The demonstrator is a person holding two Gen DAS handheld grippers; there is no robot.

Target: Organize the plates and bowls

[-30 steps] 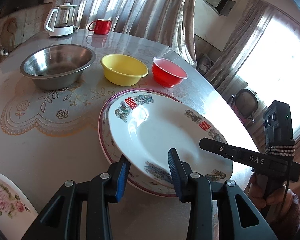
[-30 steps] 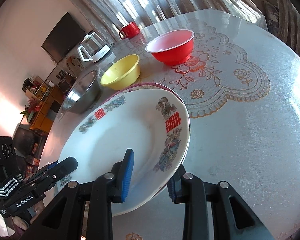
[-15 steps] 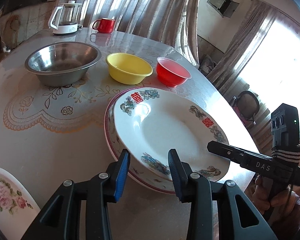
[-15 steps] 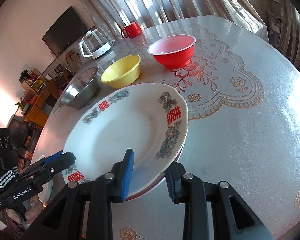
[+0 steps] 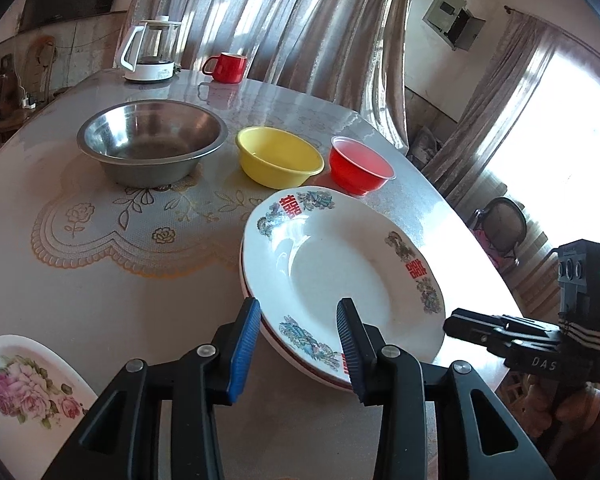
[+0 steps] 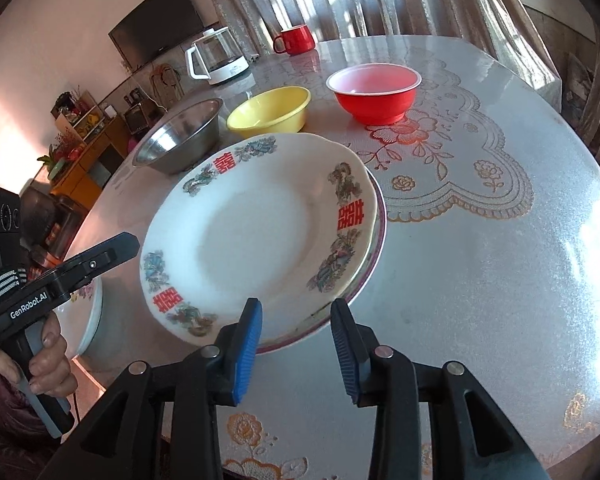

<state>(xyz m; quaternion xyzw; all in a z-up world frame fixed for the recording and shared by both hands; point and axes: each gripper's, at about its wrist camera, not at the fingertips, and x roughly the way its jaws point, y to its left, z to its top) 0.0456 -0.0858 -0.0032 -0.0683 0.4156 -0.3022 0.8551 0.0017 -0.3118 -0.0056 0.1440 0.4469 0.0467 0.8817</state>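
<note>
Two plates sit stacked on the table point(image 5: 100, 300), a white plate point(image 5: 340, 272) on top of a pink-rimmed plate point(image 6: 374, 248). Its near edge lies between the left gripper point(image 5: 296, 344) fingers, which are apart and not squeezing it. Over on the other side, the right gripper point(image 6: 296, 344) is opening, with the edge between its fingers. Behind the stack stand a steel bowl point(image 5: 152, 140), a yellow bowl point(image 5: 280, 156) and a red bowl point(image 5: 360, 164).

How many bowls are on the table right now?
3, in a row beyond the stacked plates: steel bowl on the left, yellow bowl in the middle, red bowl on the right. All stand apart and empty; none looks hidden.
</note>
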